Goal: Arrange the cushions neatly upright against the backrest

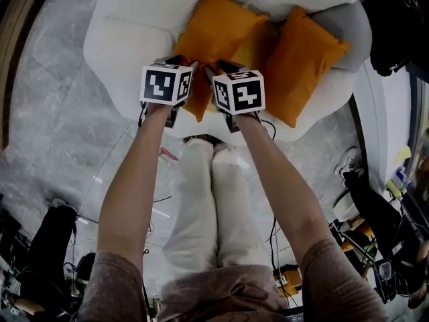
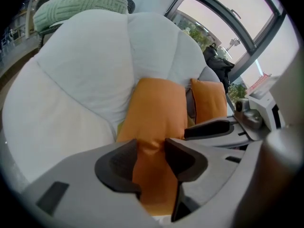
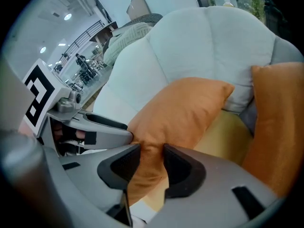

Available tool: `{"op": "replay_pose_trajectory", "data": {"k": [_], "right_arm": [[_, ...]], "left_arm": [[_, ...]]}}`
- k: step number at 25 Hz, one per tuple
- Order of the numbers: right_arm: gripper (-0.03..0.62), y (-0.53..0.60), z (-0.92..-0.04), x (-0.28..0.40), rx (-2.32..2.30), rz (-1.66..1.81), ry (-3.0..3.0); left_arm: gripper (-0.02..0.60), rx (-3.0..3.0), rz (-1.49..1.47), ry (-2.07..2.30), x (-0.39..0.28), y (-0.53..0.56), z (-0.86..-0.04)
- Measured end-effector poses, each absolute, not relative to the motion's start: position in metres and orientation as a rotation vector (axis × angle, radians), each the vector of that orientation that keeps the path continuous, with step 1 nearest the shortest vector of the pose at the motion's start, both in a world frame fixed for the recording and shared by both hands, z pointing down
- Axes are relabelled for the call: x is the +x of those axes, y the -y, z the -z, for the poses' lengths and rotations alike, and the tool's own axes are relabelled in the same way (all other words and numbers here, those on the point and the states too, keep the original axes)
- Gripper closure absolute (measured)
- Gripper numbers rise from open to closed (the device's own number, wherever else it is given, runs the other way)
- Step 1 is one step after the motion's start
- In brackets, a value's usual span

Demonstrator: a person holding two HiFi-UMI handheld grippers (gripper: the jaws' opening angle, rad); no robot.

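An orange cushion [image 1: 218, 32] leans at a slant against the white armchair's backrest [image 1: 151, 2], its near edge hanging over the seat front. My left gripper [image 1: 182, 62] and right gripper [image 1: 224, 67] sit side by side on that near edge. In the left gripper view the cushion [image 2: 156, 108] fills the gap of my left gripper [image 2: 151, 148], with the fabric creased between the pads. In the right gripper view my right gripper [image 3: 152, 151] pinches the cushion [image 3: 185, 108] the same way. A second orange cushion [image 1: 301, 62] stands to the right, also tilted.
A pale yellow cushion [image 3: 228, 132] lies flat on the seat between the two orange ones. A green knit throw [image 2: 80, 6] lies behind the backrest. The person's legs [image 1: 208, 200] stand close to the seat front. Bags and cables [image 1: 375, 227] crowd the floor at right.
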State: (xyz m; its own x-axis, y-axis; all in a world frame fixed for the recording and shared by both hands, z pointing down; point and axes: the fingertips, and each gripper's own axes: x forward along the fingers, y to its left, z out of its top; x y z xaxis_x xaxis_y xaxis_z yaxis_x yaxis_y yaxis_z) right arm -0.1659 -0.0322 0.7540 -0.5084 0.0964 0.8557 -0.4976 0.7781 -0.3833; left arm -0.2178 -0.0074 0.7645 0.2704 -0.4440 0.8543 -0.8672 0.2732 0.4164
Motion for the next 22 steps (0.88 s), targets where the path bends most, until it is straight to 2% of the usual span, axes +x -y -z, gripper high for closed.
{"op": "replay_pose_trajectory", "data": {"k": [4, 8, 10, 22], "right_arm": [[0.442, 0.035, -0.757, -0.165, 0.312, -0.765, 1.977], [0.534, 0.035, -0.755, -0.165, 0.349, -0.79, 2.017], [0.552, 0.036, -0.755, -0.165, 0.363, -0.78, 2.023], [0.565, 0.052, -0.714, -0.158, 0.417, -0.795, 2.156]], "left_arm": [[0.432, 1.342, -0.411, 1.334, -0.218, 0.01, -0.763], [0.524, 1.317, -0.337, 1.299, -0.216, 0.011, -0.762], [0.559, 1.325, -0.339, 1.308, -0.214, 0.013, -0.76], [0.572, 1.386, -0.393, 1.42, -0.208, 0.027, -0.711]]}}
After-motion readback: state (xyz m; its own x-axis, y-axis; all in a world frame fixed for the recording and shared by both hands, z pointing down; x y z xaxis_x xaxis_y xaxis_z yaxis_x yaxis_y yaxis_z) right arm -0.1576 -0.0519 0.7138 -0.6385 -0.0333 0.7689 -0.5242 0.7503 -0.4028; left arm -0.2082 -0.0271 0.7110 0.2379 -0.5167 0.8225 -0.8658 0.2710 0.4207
